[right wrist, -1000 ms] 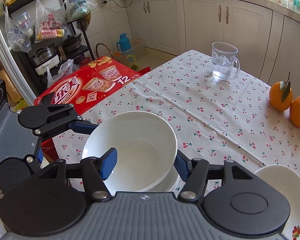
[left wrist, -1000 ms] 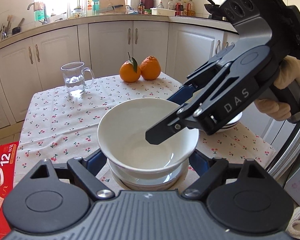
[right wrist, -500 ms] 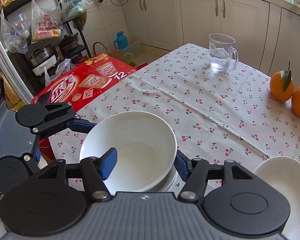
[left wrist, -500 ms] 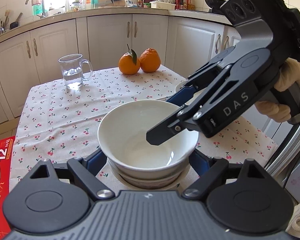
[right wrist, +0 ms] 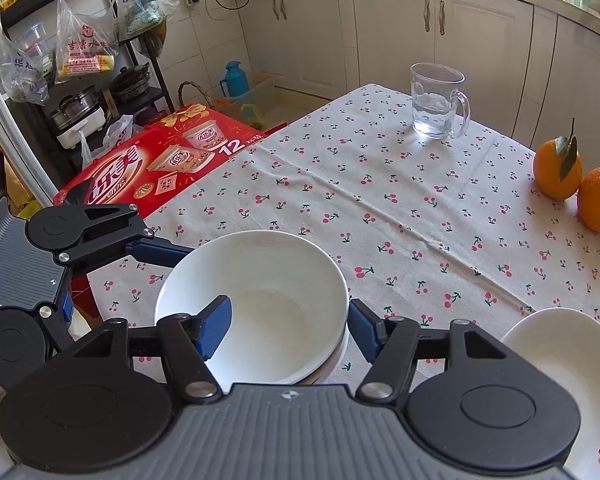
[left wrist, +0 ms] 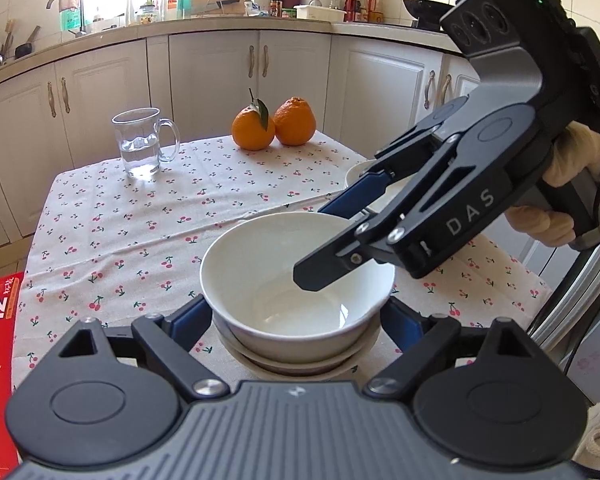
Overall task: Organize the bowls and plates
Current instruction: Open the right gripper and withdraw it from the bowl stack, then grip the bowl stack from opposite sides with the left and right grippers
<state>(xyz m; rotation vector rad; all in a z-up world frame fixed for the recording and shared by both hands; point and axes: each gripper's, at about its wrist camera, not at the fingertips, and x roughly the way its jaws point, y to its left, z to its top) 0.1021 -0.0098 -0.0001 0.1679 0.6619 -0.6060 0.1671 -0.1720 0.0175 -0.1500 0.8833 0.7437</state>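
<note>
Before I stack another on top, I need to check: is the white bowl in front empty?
Empty. The white bowl shows only its bare glossy inside; one finger of the right tongs reaches over its rim.

The bowl (left wrist: 296,280) was plain white, and it sat on more white dishes. The cloth on the desk (left wrist: 160,216) was pale cream with lots of little red cherries on green stems. Two oranges (left wrist: 274,124) were bright orange, and one had a dark green leaf. The glass mug (left wrist: 142,142) was clear. Both tools were black with blue pads (right wrist: 216,326), and the right tool (left wrist: 332,240) had grey letters on it. The box (right wrist: 152,164) on the floor was red with white writing. The cupboards (left wrist: 260,76) were white.
</note>
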